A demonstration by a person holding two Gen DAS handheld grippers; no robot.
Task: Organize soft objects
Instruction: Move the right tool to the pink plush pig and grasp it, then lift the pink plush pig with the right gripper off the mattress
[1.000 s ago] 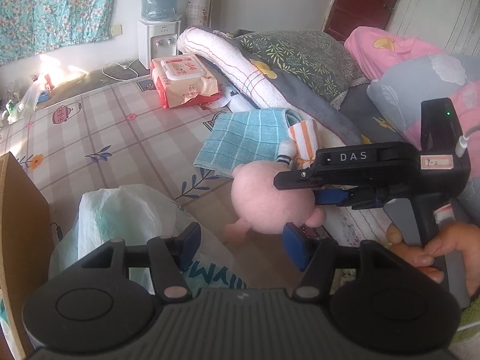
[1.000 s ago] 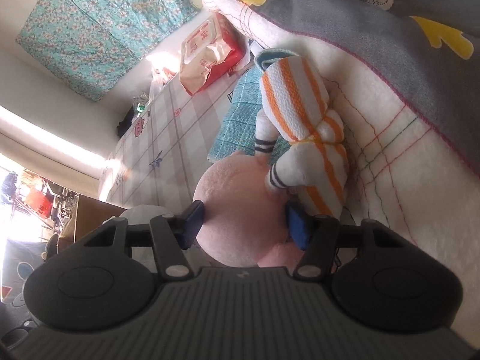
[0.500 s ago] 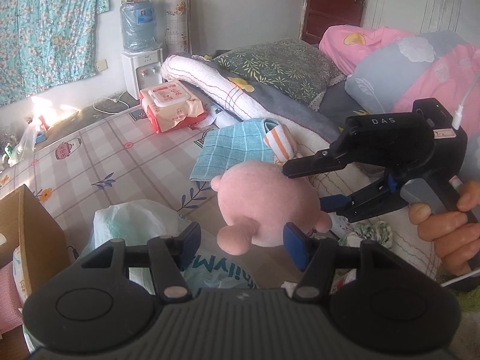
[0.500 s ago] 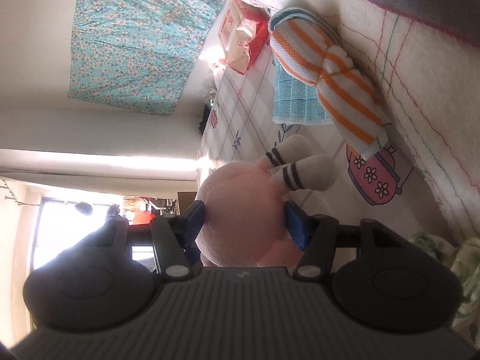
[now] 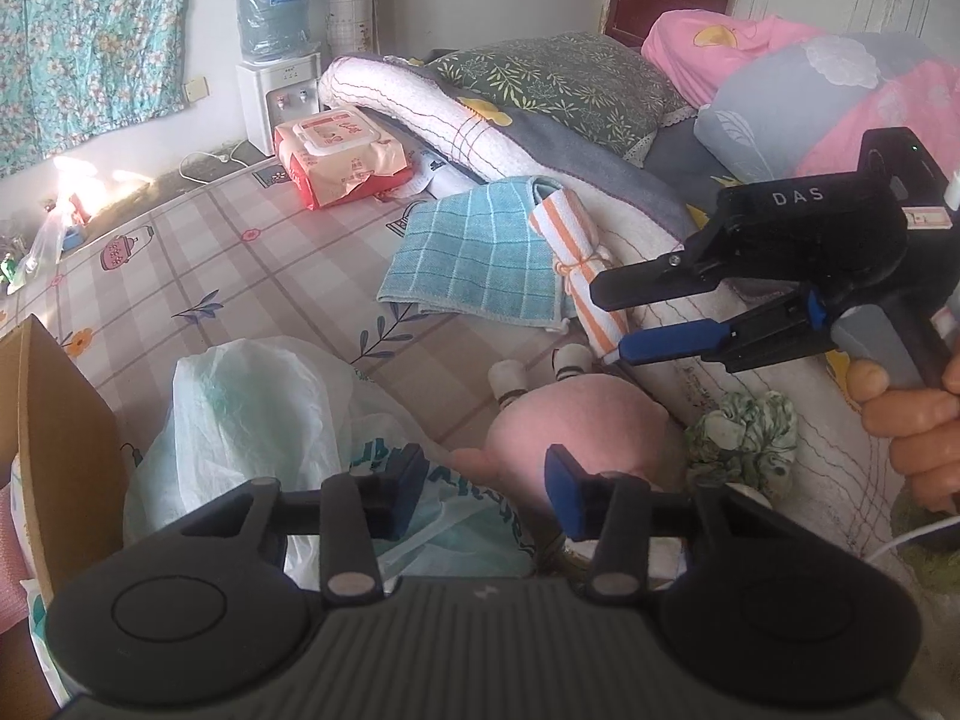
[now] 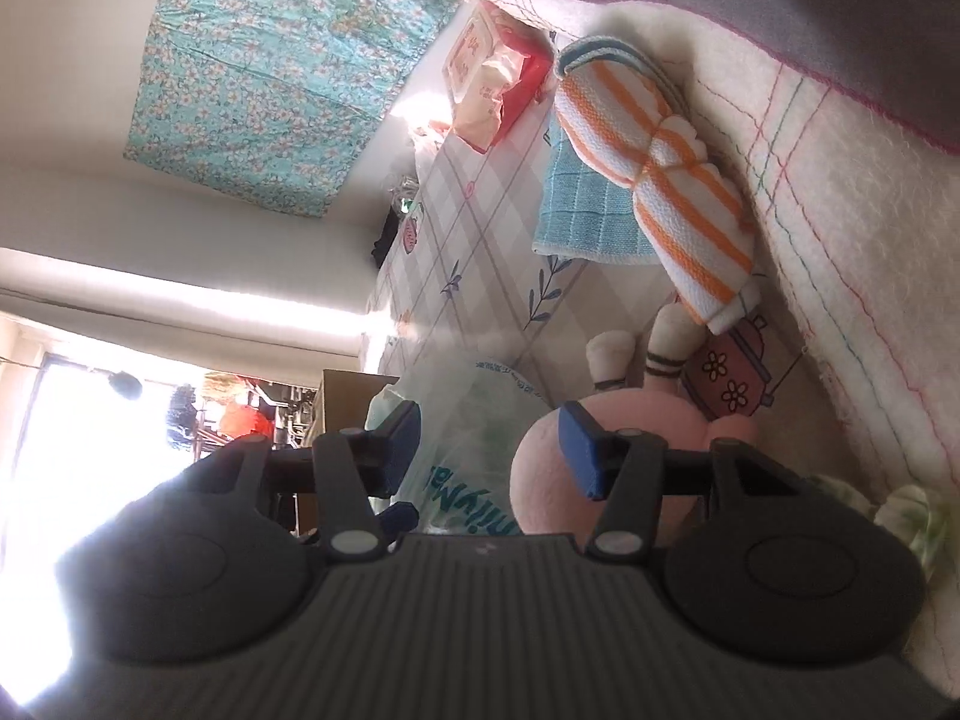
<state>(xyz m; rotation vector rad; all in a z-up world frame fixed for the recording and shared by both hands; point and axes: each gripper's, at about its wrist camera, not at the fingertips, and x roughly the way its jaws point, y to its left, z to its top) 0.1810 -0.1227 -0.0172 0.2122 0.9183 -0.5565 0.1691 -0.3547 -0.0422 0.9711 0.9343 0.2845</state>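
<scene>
In the left wrist view, the left gripper (image 5: pixel 483 489) is at 6 o'clock, with its jaws wide apart and nothing between them. The pink plush (image 5: pixel 576 426) lies on the mat (image 5: pixel 240 264) just behind the right blue pad, at about 5 o'clock. Its two white striped legs point toward 12 o'clock. A white plastic bag (image 5: pixel 252 414) is at 8 o'clock, touching the plush on its left side. The blue cloth (image 5: pixel 474 258) lies near the centre, and the orange striped roll (image 5: pixel 585 264) lies beside it on the right. The right gripper (image 5: pixel 609 321) comes in from 3 o'clock, held by a hand (image 5: pixel 918 420). Its jaws are parted and hold nothing; it is above the plush and apart from it. A green scrunchie (image 5: pixel 744 426) is at 4 o'clock. A wipes pack (image 5: pixel 342 156) is at 11 o'clock.

In the right wrist view, the right gripper (image 6: pixel 489 447) is at 6 o'clock, jaws wide apart and empty. The plush (image 6: pixel 654 438) is at 5 o'clock, behind the right pad. The bag (image 6: pixel 474 420) shows between the pads. The striped roll (image 6: pixel 660 180) is at 1 o'clock, leaning on a white blanket (image 6: pixel 828 228).
</scene>
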